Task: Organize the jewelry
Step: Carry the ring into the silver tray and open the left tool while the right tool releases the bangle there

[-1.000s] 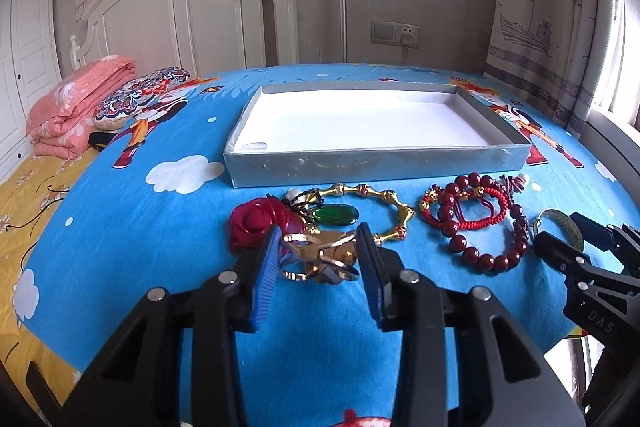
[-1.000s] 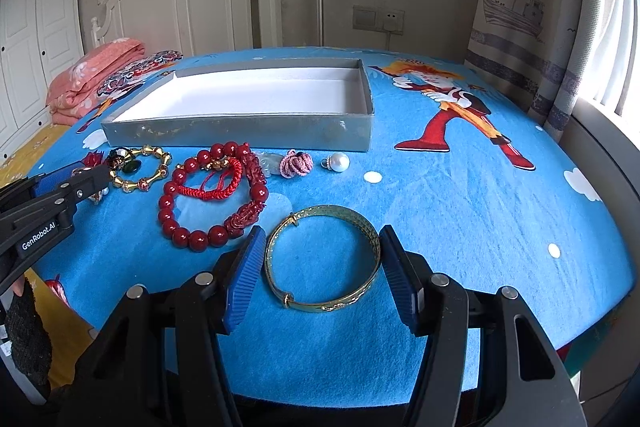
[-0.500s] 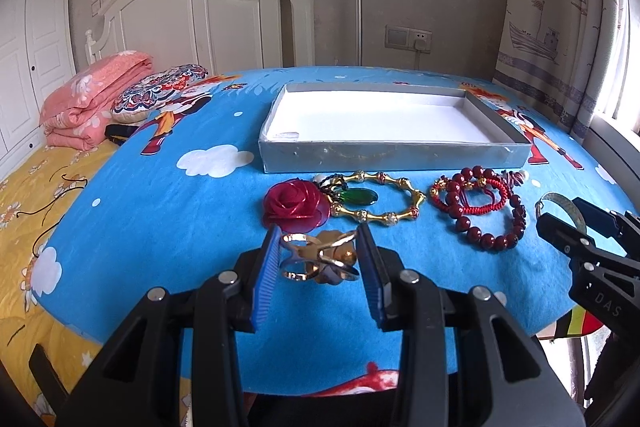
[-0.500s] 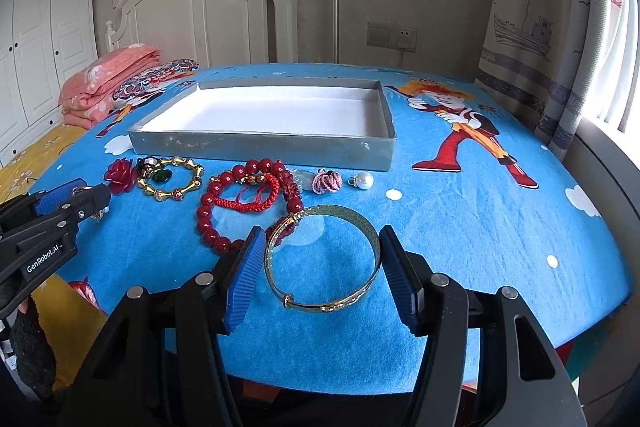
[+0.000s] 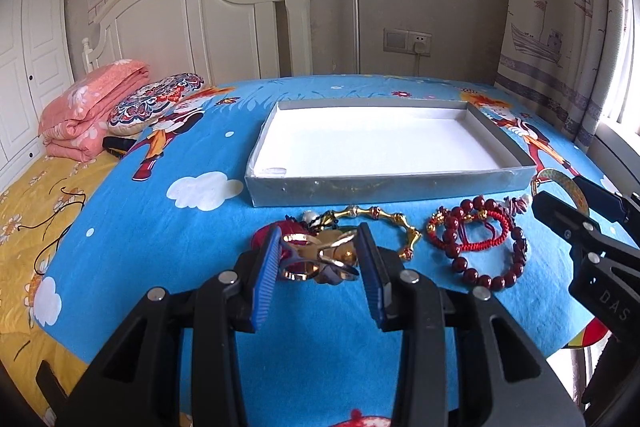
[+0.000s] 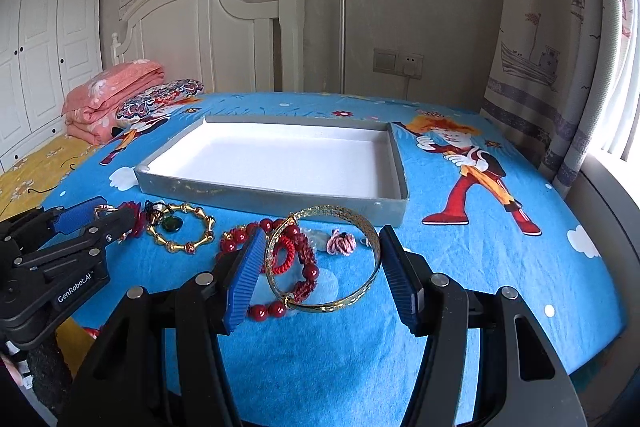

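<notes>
**Both pieces lifted, tray not yet reached**

My left gripper (image 5: 318,263) is clenched on a gold ornament (image 5: 320,259); my right gripper (image 6: 318,267) clasps the gold bangle (image 6: 324,261) across its width. Compared with a second ago, both cameras now sit higher and farther back from the grey tray (image 5: 384,183): more bedspread shows, and the bangle now hangs tilted over the red bead bracelet (image 6: 276,267). I read this as both pieces being off the blue bedspread (image 6: 500,267) and in carry; the tray holds nothing so far.

Count, near side of the tray: one red rose piece (image 6: 134,217), one gold link bracelet (image 6: 182,231) with one green stone (image 6: 172,224), one red bead bracelet, one red cord loop (image 5: 486,231), one pink knot (image 6: 341,242). A pearl may lie behind the bangle; I cannot tell. Held: two pieces.
</notes>
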